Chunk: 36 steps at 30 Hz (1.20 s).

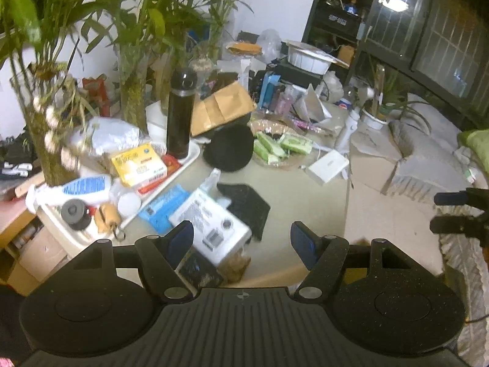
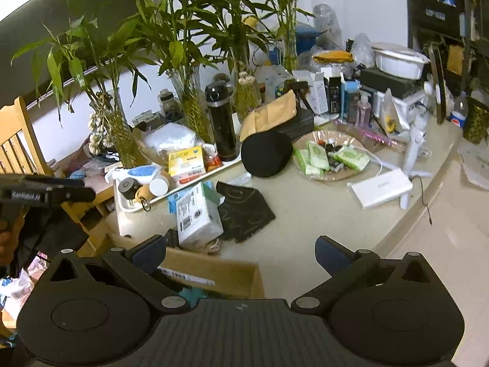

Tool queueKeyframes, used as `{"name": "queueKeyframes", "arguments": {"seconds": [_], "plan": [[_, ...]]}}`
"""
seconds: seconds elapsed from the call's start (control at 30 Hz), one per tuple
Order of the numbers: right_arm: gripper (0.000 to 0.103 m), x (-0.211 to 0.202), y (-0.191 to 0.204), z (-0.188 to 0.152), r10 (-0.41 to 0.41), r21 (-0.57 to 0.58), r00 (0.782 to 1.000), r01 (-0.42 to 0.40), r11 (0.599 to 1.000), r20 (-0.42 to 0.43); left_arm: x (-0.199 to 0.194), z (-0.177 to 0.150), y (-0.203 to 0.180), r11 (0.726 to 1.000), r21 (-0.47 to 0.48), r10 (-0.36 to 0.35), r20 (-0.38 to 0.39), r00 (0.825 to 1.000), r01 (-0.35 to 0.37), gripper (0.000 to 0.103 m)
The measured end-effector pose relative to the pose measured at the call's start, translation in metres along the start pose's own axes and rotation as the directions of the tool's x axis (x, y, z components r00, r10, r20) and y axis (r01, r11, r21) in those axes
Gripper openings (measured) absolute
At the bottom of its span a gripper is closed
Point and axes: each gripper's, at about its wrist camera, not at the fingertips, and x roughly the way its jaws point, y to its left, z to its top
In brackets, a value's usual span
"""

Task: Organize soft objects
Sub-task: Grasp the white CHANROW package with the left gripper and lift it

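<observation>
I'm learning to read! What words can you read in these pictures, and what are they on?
"GenRobot.AI": on the side of the left gripper, right wrist view.
Round red, white and blue logo, no readable word: on the bottle.
Too blurred or too small to read: yellow box, white pack label, white power bank, black crate on the shelf.

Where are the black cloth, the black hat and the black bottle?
black cloth (image 2: 244, 211), right wrist view, middle of the fabric.
black hat (image 2: 266, 153), right wrist view, rounded crown.
black bottle (image 1: 179, 119), left wrist view, body.
</observation>
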Motion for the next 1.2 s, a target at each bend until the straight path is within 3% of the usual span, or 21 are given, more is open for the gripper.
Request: {"name": "queueKeyframes", "arguments": {"seconds": [0.17,0.43,0.73,0.83,0.97,1.2], "plan": [[0.103,-0.002,-0.001,0.015,0.002,-0.033,1.0,-0.002,0.999,0.014,0.016,0.018,0.003,1.0,-0.019,-0.014,-0.009,1.0,0.014,0.07],[0.103,0.005,-0.012,0.017,0.008,-0.033,0.999,-0.007,0.999,0.054,0.06,0.02,0.028,0.993,-0.12,-0.029,-0.094,0.995,0.018,0.07],[0.103,0.027,-0.027,0.002,0.005,-0.046,0.998,-0.002,0.999,0.061,0.099,0.021,0.064,0.97,-0.239,-0.086,-0.159,0.984,0.046,0.07],[0.103,0.034,-0.03,0.0,0.008,-0.058,0.998,-0.005,0.998,0.063,0.114,0.018,0.075,0.952,-0.295,-0.136,-0.179,0.974,0.079,0.07],[0.103,0.043,-0.035,-0.003,0.009,-0.039,0.998,-0.007,0.999,0.059,0.132,0.012,0.086,0.928,-0.359,-0.178,-0.188,0.966,0.101,0.081],[0.103,0.051,-0.045,-0.005,0.005,0.007,0.999,-0.005,1.0,0.052,0.162,0.007,0.098,0.889,-0.447,-0.225,-0.223,0.949,0.105,0.091]]}}
